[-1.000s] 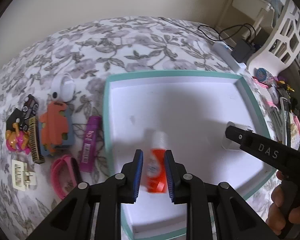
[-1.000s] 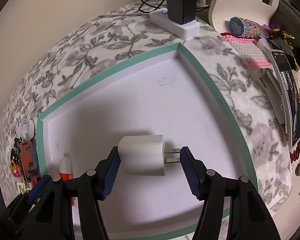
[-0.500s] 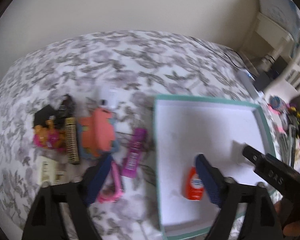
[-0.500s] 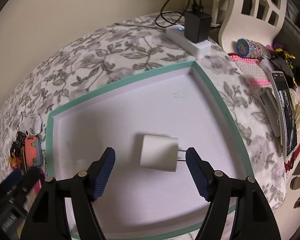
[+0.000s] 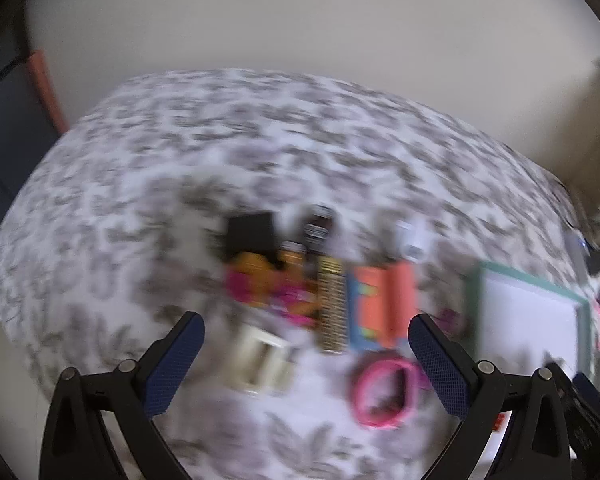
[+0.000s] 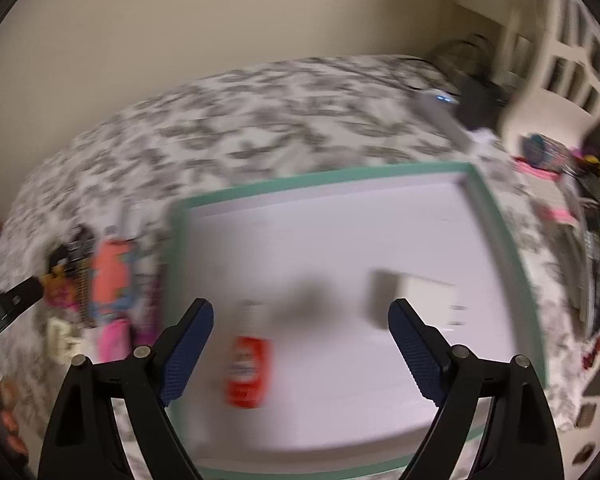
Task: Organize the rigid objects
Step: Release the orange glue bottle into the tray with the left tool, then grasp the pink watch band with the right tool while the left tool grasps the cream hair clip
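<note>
Both grippers gaped wide and empty: left gripper (image 5: 306, 354) above the loose pile left of the teal-rimmed tray (image 6: 324, 176), where the glue stick (image 6: 247, 372) and charger (image 6: 412, 300) lay; best to settle over one item, the cream piece (image 5: 262, 358), before closing.

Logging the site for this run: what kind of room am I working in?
Probably a bedroom at home: the work surface looks like a bed with a floral cover, a white chair beside it, and a power strip with a plugged-in adapter.
</note>
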{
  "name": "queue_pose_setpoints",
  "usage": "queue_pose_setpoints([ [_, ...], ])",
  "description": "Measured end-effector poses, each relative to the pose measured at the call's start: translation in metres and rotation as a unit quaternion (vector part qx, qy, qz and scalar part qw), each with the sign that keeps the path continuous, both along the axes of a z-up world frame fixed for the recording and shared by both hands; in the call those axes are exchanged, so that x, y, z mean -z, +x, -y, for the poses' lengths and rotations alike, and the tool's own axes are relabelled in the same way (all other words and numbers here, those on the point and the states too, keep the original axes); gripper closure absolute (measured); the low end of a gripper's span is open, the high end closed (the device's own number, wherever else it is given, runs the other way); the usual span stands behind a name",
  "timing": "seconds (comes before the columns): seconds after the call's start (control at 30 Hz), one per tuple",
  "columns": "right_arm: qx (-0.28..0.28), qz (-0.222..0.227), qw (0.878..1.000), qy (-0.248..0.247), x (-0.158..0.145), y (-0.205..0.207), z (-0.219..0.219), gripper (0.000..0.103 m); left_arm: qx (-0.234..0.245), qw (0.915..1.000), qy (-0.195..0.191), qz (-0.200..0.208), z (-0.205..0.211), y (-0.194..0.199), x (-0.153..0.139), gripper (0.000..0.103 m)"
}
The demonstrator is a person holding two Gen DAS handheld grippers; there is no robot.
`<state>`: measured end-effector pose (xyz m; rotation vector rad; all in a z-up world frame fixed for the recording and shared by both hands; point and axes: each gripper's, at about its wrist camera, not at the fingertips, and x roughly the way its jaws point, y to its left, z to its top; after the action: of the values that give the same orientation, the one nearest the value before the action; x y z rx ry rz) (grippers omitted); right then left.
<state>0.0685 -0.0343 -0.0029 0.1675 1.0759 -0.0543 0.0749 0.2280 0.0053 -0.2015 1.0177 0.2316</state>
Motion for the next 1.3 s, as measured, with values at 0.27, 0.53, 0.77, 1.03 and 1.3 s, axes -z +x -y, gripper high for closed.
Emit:
queue_pose_setpoints([
  [0.27, -0.084, 0.005, 0.995, 0.046, -0.002, 0.009, -0.076, 0.013, -0.051, 0.9984, 0.027, 0.000, -0.059, -0.013, -0.001, 0.000],
  [0.53, -0.144, -0.037, 0.989, 0.024, 0.026, 0.006, -0.133, 0.013, -0.033, 0.9977, 0.002, -0.059, -0.069, -0.010, 0.027, 0.000],
  [0.77, -0.162, -0.068, 0.984, -0.005, 0.052, 0.004, -0.150, 0.014, -0.012, 0.9961, -0.028, -0.083, -0.059, -0.006, 0.039, 0.000],
  [1.03, -0.173, -0.083, 0.981, -0.023, 0.067, 0.004, -0.162, 0.032, 0.011, 0.9928, -0.025, -0.117, -0.042, 0.001, 0.060, 0.005],
  [1.3, -0.178, -0.074, 0.980, -0.047, 0.071, 0.004, -0.171, 0.035, 0.031, 0.9918, -0.034, -0.119, -0.029, 0.005, 0.065, 0.008],
])
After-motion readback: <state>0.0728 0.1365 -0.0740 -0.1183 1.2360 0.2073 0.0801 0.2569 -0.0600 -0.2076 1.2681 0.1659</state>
